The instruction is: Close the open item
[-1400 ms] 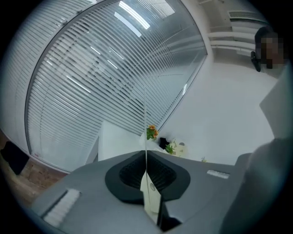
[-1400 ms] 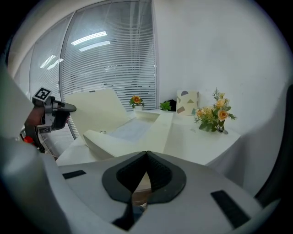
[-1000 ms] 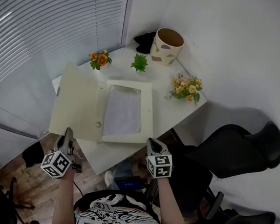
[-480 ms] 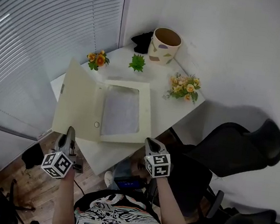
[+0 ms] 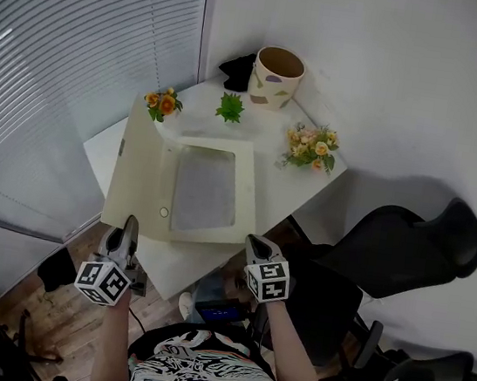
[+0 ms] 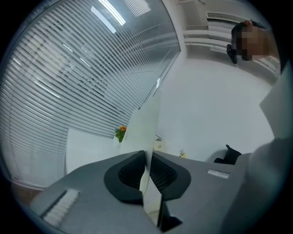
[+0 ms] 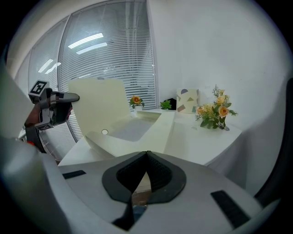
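A cream document folder [image 5: 207, 225] lies open on the white table [image 5: 307, 193], a grey sheet in its tray. Its cover [image 5: 139, 173] stands raised at the left, tilted toward upright. My left gripper [image 5: 131, 224] is at the cover's near corner. In the left gripper view the cover's edge [image 6: 149, 123] runs between the pads of the left gripper [image 6: 147, 161], which pinch it; the jaws have just been opening slightly. My right gripper [image 5: 254, 243] hangs at the table's front edge, shut and empty. In the right gripper view the right gripper [image 7: 146, 156] faces the folder [image 7: 135, 129].
At the table's back stand a patterned vase [image 5: 277, 77], a black object [image 5: 237, 70], orange flowers [image 5: 164, 102], a small green plant [image 5: 229, 106] and a yellow bouquet [image 5: 313, 148]. Window blinds [image 5: 65, 46] fill the left. A black office chair [image 5: 406, 253] is at the right.
The folder's cover has swung up from nearly flat at the left to steeply raised. My left gripper moved up and rightward with it. The right gripper stayed put.
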{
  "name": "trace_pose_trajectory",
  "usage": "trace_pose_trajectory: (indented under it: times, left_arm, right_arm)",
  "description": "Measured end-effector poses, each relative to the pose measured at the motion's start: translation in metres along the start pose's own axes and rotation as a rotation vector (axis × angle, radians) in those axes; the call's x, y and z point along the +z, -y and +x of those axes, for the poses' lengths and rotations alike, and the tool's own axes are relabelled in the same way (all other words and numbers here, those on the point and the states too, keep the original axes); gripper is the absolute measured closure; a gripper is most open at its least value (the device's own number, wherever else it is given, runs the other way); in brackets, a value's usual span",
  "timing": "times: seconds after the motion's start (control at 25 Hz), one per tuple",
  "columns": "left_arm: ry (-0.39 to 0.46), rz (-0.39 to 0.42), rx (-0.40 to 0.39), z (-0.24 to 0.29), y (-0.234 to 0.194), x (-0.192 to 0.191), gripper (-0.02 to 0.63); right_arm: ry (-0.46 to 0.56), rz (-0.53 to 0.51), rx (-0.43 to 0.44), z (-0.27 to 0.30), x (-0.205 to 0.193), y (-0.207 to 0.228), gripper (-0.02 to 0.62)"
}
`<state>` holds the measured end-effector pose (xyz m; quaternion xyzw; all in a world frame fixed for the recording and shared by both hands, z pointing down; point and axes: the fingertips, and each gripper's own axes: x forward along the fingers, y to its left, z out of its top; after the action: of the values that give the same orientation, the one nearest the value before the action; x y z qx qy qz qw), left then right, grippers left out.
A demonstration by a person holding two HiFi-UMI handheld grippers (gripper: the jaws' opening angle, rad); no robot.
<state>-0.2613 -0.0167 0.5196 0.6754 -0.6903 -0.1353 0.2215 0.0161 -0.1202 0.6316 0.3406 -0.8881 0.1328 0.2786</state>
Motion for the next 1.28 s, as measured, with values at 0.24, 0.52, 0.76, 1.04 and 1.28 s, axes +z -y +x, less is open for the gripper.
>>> trace_pose_trajectory:
  times: [0.24,0.52,0.76,1.04,1.28]
  left_arm:
    - [-0.016,0.022,-0.043,0.006,0.012,-0.001,0.589]
    - [-0.035,0.033,-0.108,0.01,0.029,-0.003,0.583]
    - [-0.056,0.065,-0.147,0.015,0.043,-0.007,0.58]
    - [-0.095,0.107,-0.205,0.025,0.065,-0.015,0.573]
    - [-0.121,0.127,-0.236,0.03,0.077,-0.02,0.569]
  right_arm:
    - [-0.002,0.003,0.003,0.001,0.0,-0.001,0.592]
    - [0.0,0.006,0.006,0.0,-0.001,-0.001,0.592]
    - [0.002,0.002,0.008,0.0,-0.001,-0.002,0.592]
    - [-0.003,-0.002,0.015,0.001,0.0,-0.002,0.592]
    - [0.0,0.0,0.019,0.001,0.0,-0.001,0.592]
